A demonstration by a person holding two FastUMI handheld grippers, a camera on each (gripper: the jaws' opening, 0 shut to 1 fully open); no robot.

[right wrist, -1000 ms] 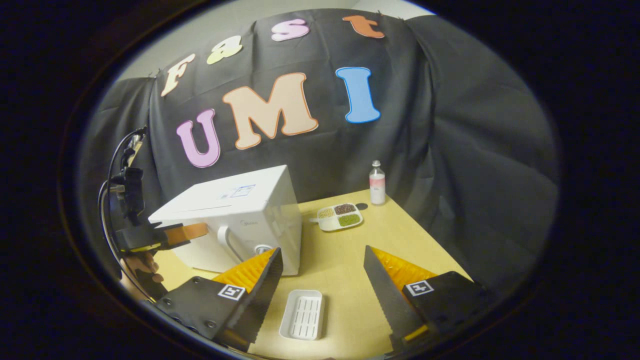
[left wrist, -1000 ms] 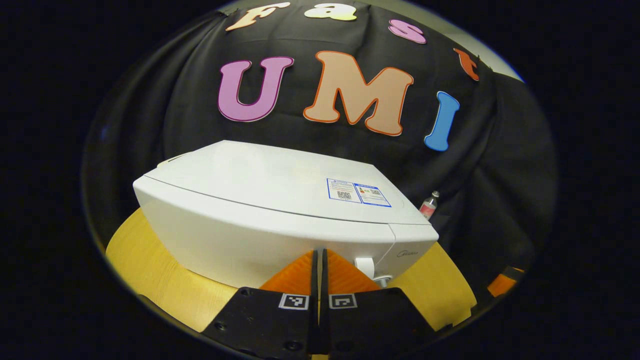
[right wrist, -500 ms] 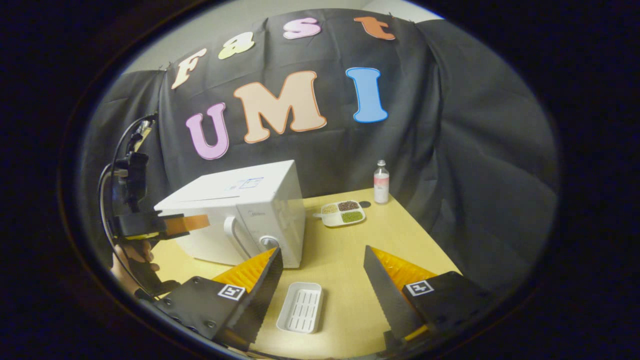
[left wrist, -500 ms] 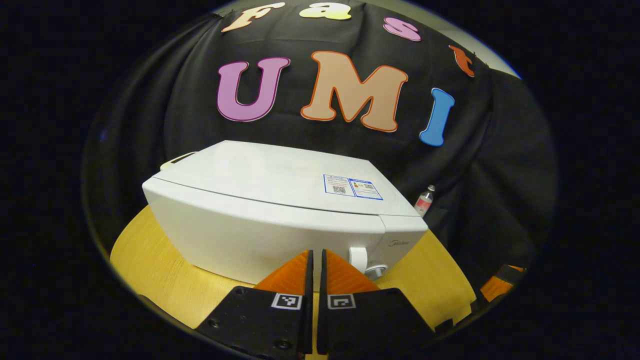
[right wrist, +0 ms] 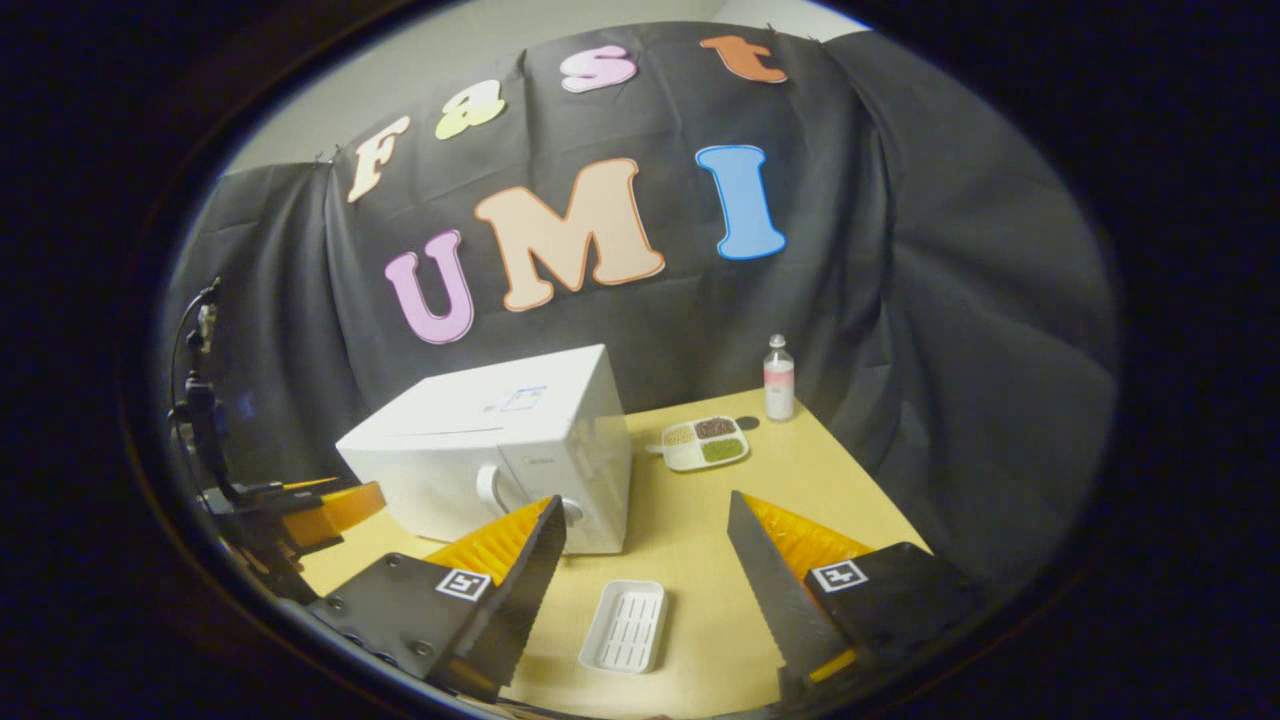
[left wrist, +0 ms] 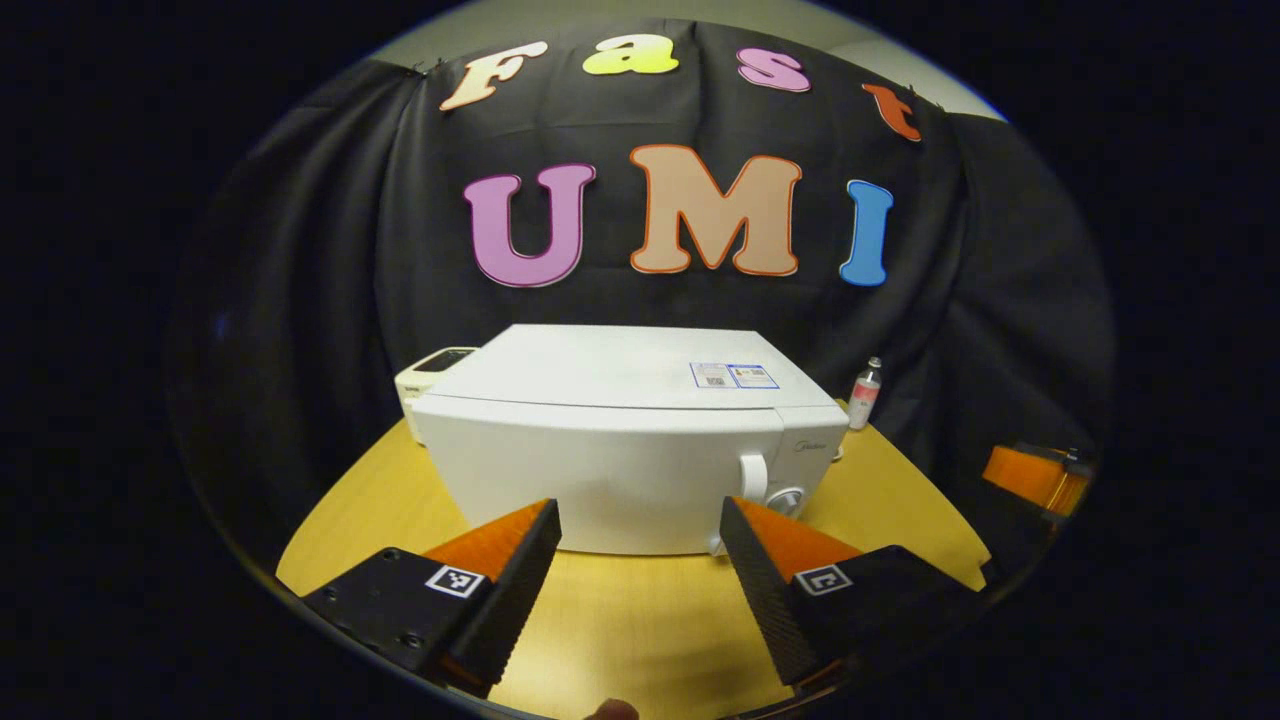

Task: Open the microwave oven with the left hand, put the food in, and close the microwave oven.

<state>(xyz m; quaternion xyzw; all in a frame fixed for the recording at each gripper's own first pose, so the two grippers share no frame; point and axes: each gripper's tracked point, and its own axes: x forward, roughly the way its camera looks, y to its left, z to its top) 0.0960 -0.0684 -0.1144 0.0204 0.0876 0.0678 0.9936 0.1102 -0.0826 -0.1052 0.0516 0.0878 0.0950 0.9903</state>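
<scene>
Here, white tray (right wrist: 626,627) in right gripper view, beside microwave (right wrist: 500,450)

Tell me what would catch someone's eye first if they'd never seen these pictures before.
The white microwave oven dominates: it sits shut in the middle of the yellow table, straight ahead of the open left gripper. In the right gripper view, a divided plate of food lies behind it beside a small bottle, and an empty white tray rests between the open right gripper's fingers.

Dim, even overhead light, sharp centre, strong fisheye bending at edges
</scene>
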